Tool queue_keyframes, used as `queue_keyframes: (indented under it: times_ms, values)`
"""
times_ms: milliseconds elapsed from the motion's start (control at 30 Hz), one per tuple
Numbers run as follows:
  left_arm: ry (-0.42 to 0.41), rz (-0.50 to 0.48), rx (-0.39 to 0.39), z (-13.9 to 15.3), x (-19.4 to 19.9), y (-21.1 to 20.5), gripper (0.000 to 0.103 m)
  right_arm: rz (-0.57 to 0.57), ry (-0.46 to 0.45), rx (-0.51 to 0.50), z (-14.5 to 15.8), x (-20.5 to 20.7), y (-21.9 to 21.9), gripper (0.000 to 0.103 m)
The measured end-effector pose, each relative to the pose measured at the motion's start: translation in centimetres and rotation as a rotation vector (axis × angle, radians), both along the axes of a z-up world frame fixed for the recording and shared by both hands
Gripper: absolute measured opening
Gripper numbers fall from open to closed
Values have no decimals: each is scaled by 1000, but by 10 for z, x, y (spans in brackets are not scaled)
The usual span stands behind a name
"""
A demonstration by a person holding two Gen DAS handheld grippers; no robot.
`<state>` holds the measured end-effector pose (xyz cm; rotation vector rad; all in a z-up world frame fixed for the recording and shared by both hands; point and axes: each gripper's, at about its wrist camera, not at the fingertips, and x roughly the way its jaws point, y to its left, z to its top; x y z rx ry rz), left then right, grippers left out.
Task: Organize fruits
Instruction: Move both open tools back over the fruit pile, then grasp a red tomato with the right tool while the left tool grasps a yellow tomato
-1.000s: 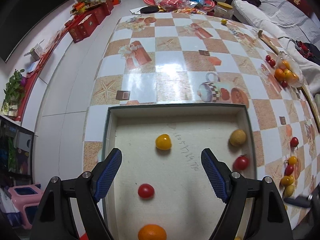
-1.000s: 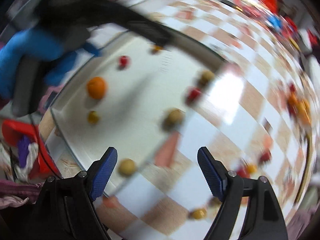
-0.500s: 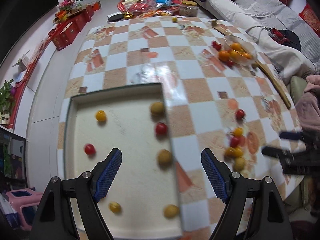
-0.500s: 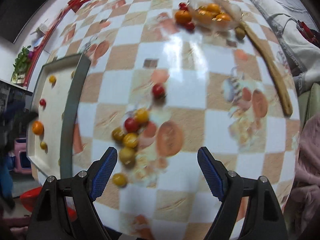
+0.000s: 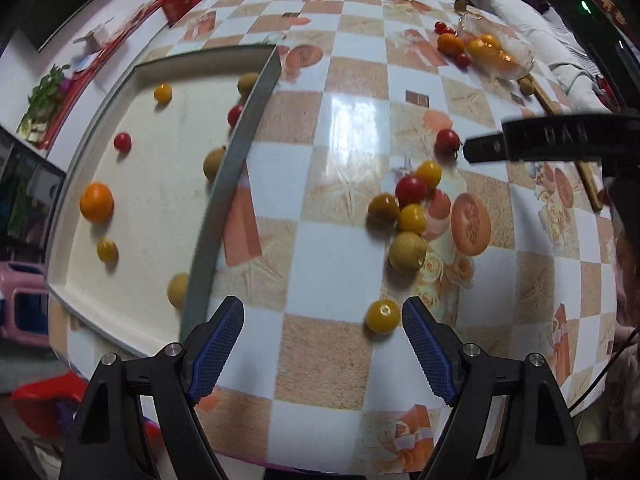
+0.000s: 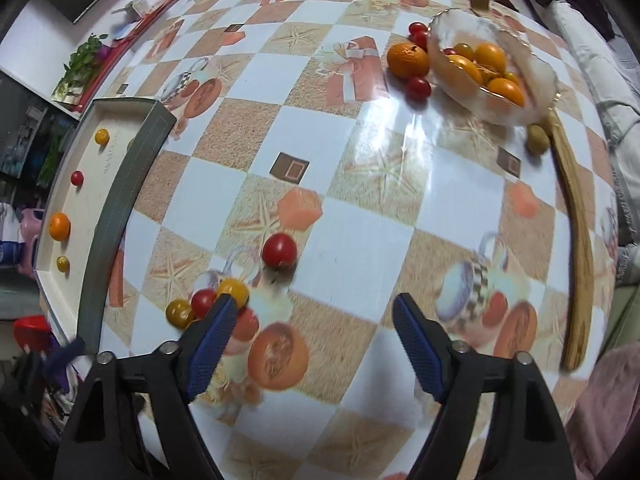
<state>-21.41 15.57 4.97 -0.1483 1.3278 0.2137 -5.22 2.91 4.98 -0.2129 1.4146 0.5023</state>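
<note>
1. Our left tool (image 5: 322, 334) hung wide open over the checkered surface (image 5: 332, 256), nothing between its blue pads.
2. Just inside its right pad sat a yellow cherry tomato (image 5: 383, 316), close to the pad; we could not tell whether they touched.
3. Ahead of that tool and a little right lay the loose cluster of fruit (image 5: 408, 216): a red tomato, several yellow ones and a dull greenish-yellow fruit, packed together.
4. Off to the left tool's left stood the shallow tray (image 5: 224, 184), with an orange (image 5: 96, 202), small red and yellow tomatoes and pale round fruits scattered inside.
5. Our right tool (image 6: 312, 330) was closing its jaws, with only bare surface between them.
6. Just ahead of it, slightly left, a lone red tomato (image 6: 279, 250) rested by itself.
7. The same cluster showed beside the right tool's left pad, partly hidden behind it.
8. Far ahead of the right tool and to its right stood the glass bowl (image 6: 536, 72), holding orange and yellow fruit, with a mandarin (image 6: 407, 60) and red tomatoes just beside it.
</note>
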Motion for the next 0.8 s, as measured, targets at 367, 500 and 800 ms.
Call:
queue_keyframes:
  times_ms: [367, 500, 800]
  values:
    - [5, 81, 4, -26, -8, -12, 83, 82, -7, 6, -23, 8, 30, 60]
    - [4, 79, 3, -29, -8, -17, 80, 109, -32, -11, -23, 6, 40, 53]
    - [20, 24, -23, -34, -7, -33, 26, 136, -38, -4, -23, 2, 40, 23]
